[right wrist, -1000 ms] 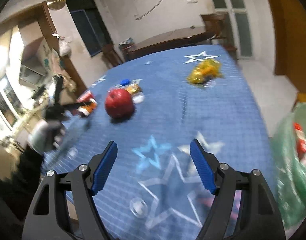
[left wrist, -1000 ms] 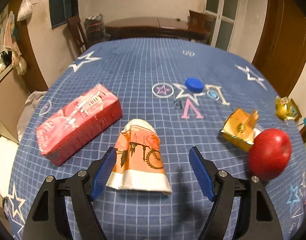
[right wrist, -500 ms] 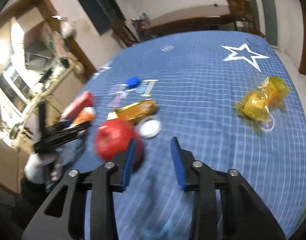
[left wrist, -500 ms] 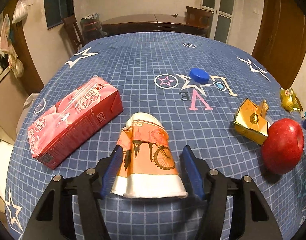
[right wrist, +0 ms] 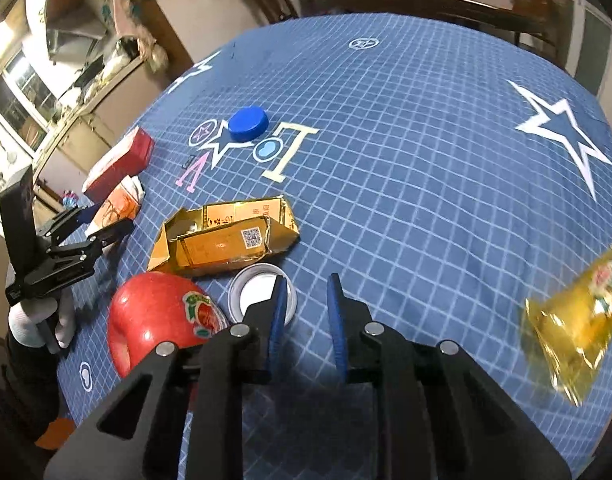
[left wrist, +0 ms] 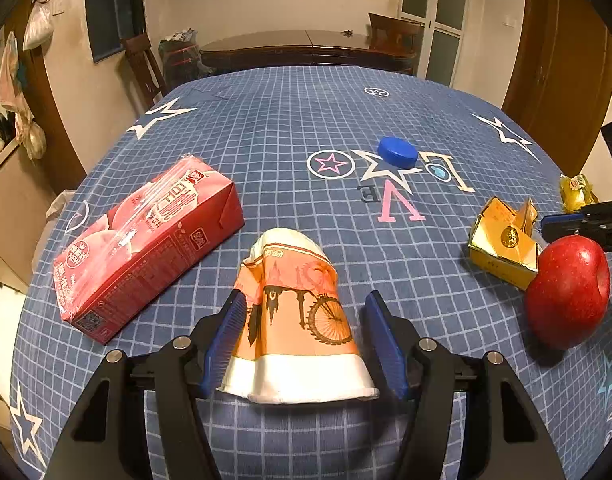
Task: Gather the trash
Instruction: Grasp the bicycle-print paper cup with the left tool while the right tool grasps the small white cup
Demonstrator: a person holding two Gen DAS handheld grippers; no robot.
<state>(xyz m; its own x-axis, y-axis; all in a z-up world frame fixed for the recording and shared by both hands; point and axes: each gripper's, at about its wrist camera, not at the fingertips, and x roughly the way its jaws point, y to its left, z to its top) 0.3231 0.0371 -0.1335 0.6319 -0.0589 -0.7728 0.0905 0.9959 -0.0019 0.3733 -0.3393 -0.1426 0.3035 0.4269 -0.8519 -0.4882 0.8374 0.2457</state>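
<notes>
Now the left gripper (left wrist: pixel 301 336), wider a second ago, has narrowed around the crushed orange-and-white paper cup with a bicycle print (left wrist: pixel 297 320) near the table's near edge. Its blue pads flank the cup, the left pad touching and the right one seemingly just short, so the first pickup looks about ready.

The right gripper (right wrist: pixel 306 316) has swung in from the table's right side. Its jaws are closing on nothing, one tip over the small white round lid (right wrist: pixel 257 292) that lies between the red apple (right wrist: pixel 157 316) and the torn gold cardboard box (right wrist: pixel 225 236), which bears a QR code.

Further left lies the red drink carton (left wrist: pixel 145 240), marked "NEW". Mid-table, a blue bottle cap (left wrist: pixel 398 152) sits by "LOVE" printed on the blue checked tablecloth (left wrist: pixel 265 128). A yellow crinkled wrapper (right wrist: pixel 578 312) lies towards the right edge, its label unreadable.
</notes>
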